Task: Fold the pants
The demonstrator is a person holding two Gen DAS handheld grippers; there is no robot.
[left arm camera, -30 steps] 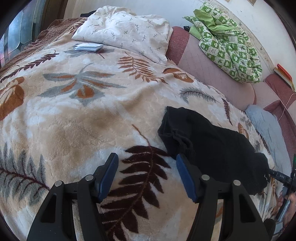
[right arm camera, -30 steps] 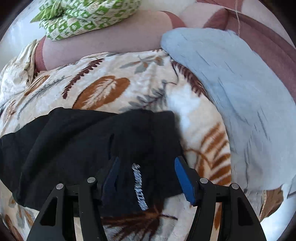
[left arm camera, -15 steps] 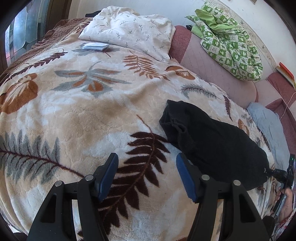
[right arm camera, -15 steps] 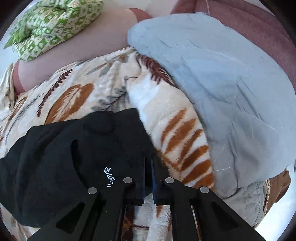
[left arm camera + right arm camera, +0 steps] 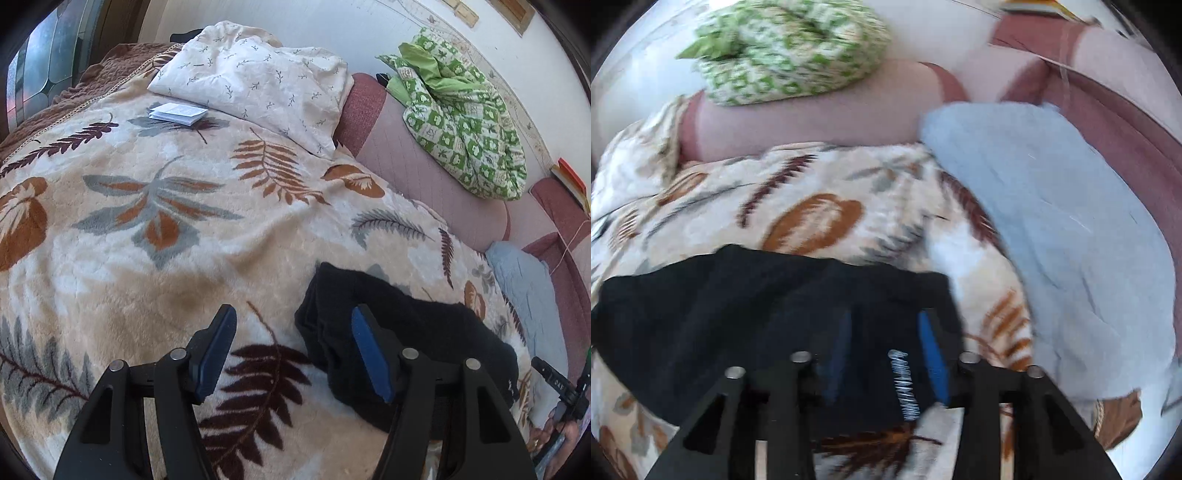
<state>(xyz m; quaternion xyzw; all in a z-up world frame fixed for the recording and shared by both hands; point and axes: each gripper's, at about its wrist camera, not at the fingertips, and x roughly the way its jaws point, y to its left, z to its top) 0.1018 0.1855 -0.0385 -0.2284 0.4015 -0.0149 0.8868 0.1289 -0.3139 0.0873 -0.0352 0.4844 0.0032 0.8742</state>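
Note:
Folded black pants (image 5: 424, 332) lie in a bundle on the leaf-patterned blanket (image 5: 147, 258). My left gripper (image 5: 291, 332) hovers open and empty just left of the bundle's left end, its right finger in front of the cloth. In the blurred right wrist view the pants (image 5: 720, 314) spread under my right gripper (image 5: 886, 336), whose jaws are opening. Its blue pads stand apart over the right end of the cloth, beside a white printed logo (image 5: 904, 384), and do not press on it. The right gripper (image 5: 554, 380) also shows at the far right of the left wrist view.
A white pillow (image 5: 258, 85) and a small booklet (image 5: 177, 112) lie at the far end of the bed. A green patterned quilt (image 5: 461, 129) rests on the maroon cushioned edge (image 5: 424, 177). A light blue cloth (image 5: 1071, 240) lies right of the pants.
The right gripper closed on the pants' right edge half a second ago, then spread again and drew back over the cloth. The left gripper shifted slightly, staying open.

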